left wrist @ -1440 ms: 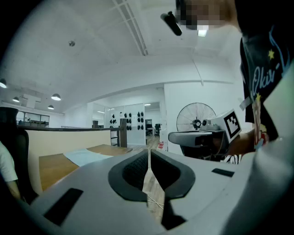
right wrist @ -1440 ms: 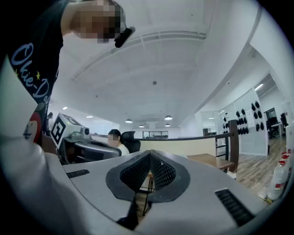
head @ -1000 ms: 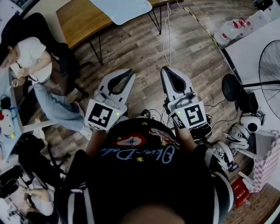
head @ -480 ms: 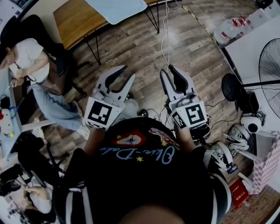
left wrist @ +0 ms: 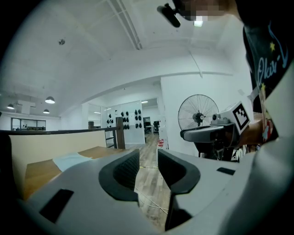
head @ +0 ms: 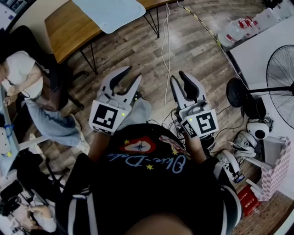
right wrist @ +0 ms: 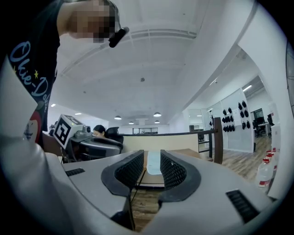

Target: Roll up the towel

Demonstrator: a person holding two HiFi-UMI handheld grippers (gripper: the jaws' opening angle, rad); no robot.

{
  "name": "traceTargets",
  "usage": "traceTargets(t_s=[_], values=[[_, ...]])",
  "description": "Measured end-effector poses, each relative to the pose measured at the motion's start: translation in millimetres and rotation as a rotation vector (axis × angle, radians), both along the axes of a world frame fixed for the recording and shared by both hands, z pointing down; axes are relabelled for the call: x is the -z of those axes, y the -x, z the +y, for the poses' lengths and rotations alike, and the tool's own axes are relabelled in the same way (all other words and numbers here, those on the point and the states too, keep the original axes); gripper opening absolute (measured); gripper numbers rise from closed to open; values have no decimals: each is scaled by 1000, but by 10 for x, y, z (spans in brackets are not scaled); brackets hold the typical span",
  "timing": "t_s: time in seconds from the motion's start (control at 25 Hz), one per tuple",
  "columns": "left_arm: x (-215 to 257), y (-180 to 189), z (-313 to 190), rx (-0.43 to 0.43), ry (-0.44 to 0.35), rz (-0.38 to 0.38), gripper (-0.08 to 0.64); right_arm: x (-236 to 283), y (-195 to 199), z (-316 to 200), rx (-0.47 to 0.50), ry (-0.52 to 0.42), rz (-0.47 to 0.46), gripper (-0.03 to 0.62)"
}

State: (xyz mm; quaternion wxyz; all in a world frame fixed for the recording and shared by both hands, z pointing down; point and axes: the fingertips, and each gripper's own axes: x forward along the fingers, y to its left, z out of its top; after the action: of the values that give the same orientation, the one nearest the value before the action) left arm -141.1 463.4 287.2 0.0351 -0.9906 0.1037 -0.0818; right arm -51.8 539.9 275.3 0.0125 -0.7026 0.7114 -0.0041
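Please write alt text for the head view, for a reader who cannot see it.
A person holds the left gripper and right gripper out over a wooden floor; their jaws have just been opening, with nothing between them. The pale blue towel lies flat on a wooden table further ahead, untouched.

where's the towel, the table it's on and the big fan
towel (head: pixel 110 13), head view, middle of the pale blue cloth
wooden table (head: pixel 62 32), head view, bare top left of the towel
standing fan (head: pixel 282 69), head view, on its wire grille
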Motion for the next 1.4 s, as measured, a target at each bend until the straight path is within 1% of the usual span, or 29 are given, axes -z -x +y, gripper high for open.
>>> traceTargets(t_s=[0.08, 0.16, 0.28, 0.36, 0.52, 0.68, 0.88, 0.96, 1.16, 1.32, 1.4], values=[[7, -160, -126, -11, 7, 4, 104, 5, -154, -114, -8, 7, 3, 77], [-29, -300, -269, -16, 12, -11, 104, 3, -282, -251, -5, 14, -4, 77], [-62, -474, -492, -10, -2, -25, 106, -10, -447, -500, 16, 33, 2, 77], [-81, -545, -665, 9, -11, -33, 106, -18, -548, -696, 29, 45, 5, 77], [-85, -612, -1057, 58, 3, -20, 106, -4, -641, -1121, 75, 66, 29, 77], [-130, -642, -1458, 100, 2, -24, 106, -10, -674, -1528, 123, 89, 57, 77], [-154, -622, -1882, 159, -30, -41, 106, -63, -742, -1975, 164, 117, 75, 77], [-166, -585, -2022, 185, -43, -51, 106, -63, -746, -2140, 180, 115, 82, 77], [-294, -452, -2250, 258, -99, -115, 106, -156, -706, -2386, 231, 131, 104, 77], [-449, -359, -2395, 334, -96, -165, 106, -283, -801, -2621, 274, 167, 106, 78], [-547, -321, -2469, 372, -85, -198, 107, -312, -861, -2771, 299, 169, 119, 78]])
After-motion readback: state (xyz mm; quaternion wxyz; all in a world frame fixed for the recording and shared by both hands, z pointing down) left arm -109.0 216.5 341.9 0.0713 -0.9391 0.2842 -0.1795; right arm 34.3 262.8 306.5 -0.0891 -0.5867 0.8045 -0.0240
